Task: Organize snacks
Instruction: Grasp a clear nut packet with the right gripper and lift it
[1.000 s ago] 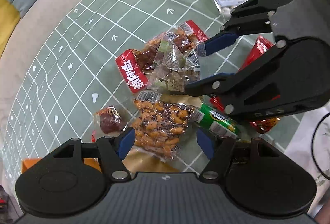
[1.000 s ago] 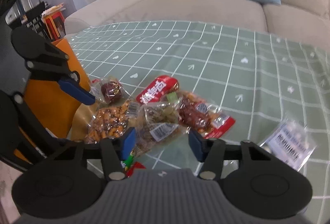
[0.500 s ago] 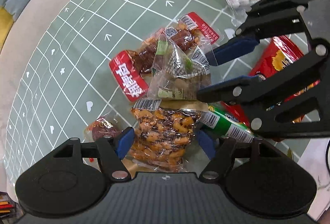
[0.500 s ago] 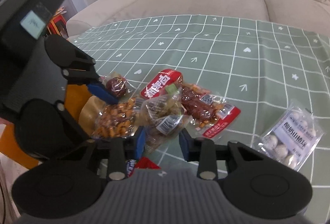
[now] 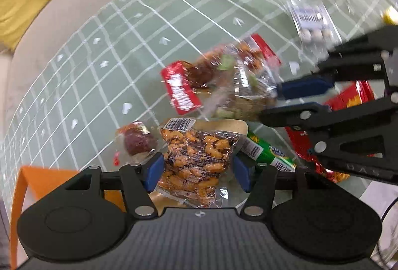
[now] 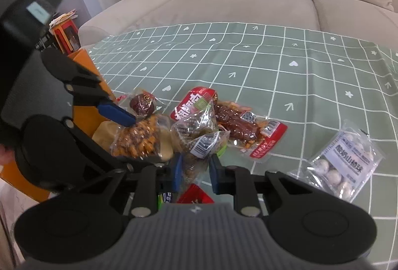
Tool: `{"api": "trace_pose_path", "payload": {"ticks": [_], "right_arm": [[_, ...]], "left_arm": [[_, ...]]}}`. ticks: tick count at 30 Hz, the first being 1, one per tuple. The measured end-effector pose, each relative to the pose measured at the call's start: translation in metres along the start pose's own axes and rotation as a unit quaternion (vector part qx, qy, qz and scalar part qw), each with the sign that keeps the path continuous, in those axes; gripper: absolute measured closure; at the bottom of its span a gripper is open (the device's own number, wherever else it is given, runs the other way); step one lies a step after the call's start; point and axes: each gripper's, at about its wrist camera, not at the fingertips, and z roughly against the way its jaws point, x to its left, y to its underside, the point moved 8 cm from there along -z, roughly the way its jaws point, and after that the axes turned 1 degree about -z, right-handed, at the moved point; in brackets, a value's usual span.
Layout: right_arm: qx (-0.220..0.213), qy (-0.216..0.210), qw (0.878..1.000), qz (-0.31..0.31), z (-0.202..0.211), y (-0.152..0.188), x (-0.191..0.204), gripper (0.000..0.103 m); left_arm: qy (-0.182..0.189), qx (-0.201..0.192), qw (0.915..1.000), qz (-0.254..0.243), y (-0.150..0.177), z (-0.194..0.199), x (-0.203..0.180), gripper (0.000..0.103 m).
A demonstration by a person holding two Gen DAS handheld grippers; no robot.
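Right wrist view: clear crinkly packet of dark seeds [image 6: 199,135] sits mid-heap on the green checked tablecloth [image 6: 273,76], the right gripper [image 6: 195,170] closing, clenched on its near end. At nine o'clock, the left gripper [image 5: 196,170], closing yet unclenched, straddles a clear bag of orange nuts [image 5: 199,158].

Both left tongs [image 5: 196,171] and right tongs [image 6: 195,171] have just been closing.

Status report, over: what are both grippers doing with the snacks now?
Left gripper closing around orange nut packet, not clamped. Right gripper closing on clear mixed-snack bag. Green packet crowds left's finger.
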Motion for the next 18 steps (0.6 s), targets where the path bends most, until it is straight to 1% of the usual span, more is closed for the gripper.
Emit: {"api": "trace_pose_path", "payload": {"ticks": [4,7,8,12,14,18], "right_arm": [[-0.01,0.007,1.0,-0.01,0.012,0.001,-0.002,0.084],[-0.025,0.013,1.0,-0.014,0.025,0.001,0.0,0.085],[-0.03,0.014,0.999,-0.015,0.03,0.001,0.001,0.085],[-0.057,0.016,0.998,-0.009,0.052,-0.002,0.01,0.085],[-0.069,0.017,0.997,-0.006,0.062,-0.003,0.014,0.086],[-0.082,0.016,0.996,-0.027,0.079,0.004,0.024,0.086]], "left_arm": [[0.012,-0.045,0.9975,0.053,0.002,0.03,0.007,0.034],[0.024,-0.074,0.9924,0.095,0.007,0.05,0.012,0.034],[0.025,-0.084,0.9905,0.106,0.01,0.057,0.008,0.034],[0.031,-0.129,0.9809,0.142,0.016,0.087,0.003,0.035],[0.031,-0.15,0.9748,0.163,0.021,0.103,0.002,0.035],[0.031,-0.184,0.9627,0.196,0.035,0.135,0.001,0.035]]}}
